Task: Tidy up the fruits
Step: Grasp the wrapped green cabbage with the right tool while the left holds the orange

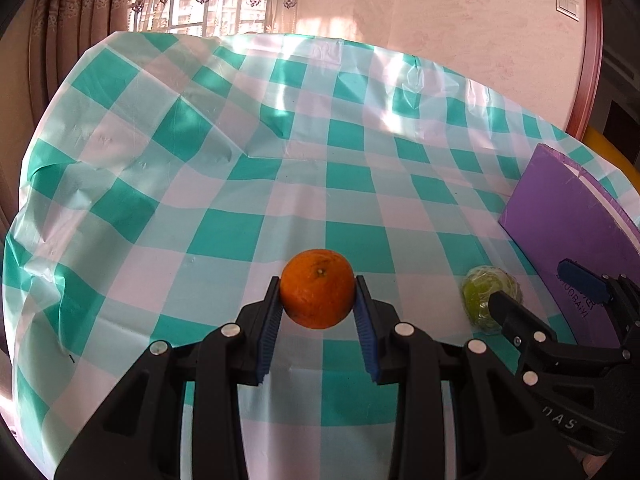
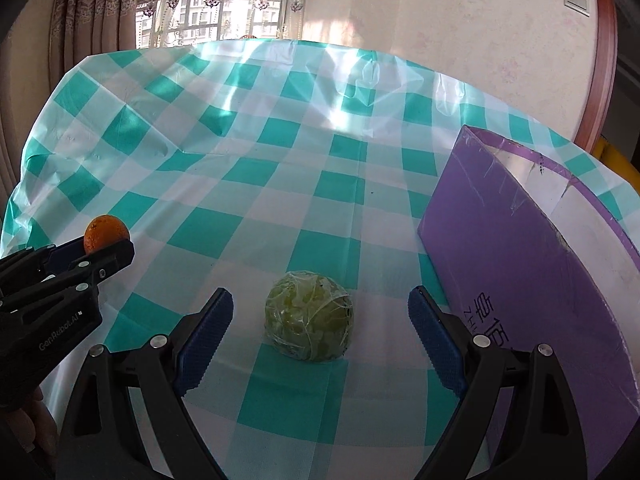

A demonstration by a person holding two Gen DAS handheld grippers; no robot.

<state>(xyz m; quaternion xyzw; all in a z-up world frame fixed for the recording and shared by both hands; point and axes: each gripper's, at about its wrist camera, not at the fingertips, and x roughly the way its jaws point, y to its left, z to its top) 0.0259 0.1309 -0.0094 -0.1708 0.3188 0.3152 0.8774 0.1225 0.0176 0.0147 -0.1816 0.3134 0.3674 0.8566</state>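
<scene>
Blue-padded left gripper (image 1: 317, 300) fingers clamp the orange (image 1: 317, 288); right gripper (image 2: 320, 312) fingers spread wide.

Orange (image 1: 317, 288): round, stem scar facing up, pinched between blue pads. Green fruit (image 2: 309, 317): plastic-wrapped, resting on checked surface (image 2: 280, 152) beside purple box (image 2: 532, 264).

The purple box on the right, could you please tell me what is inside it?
The purple box shows only a bare whitish inner surface near its top rim. Its tall near wall hides the rest, so no fruit can be confirmed inside.
</scene>
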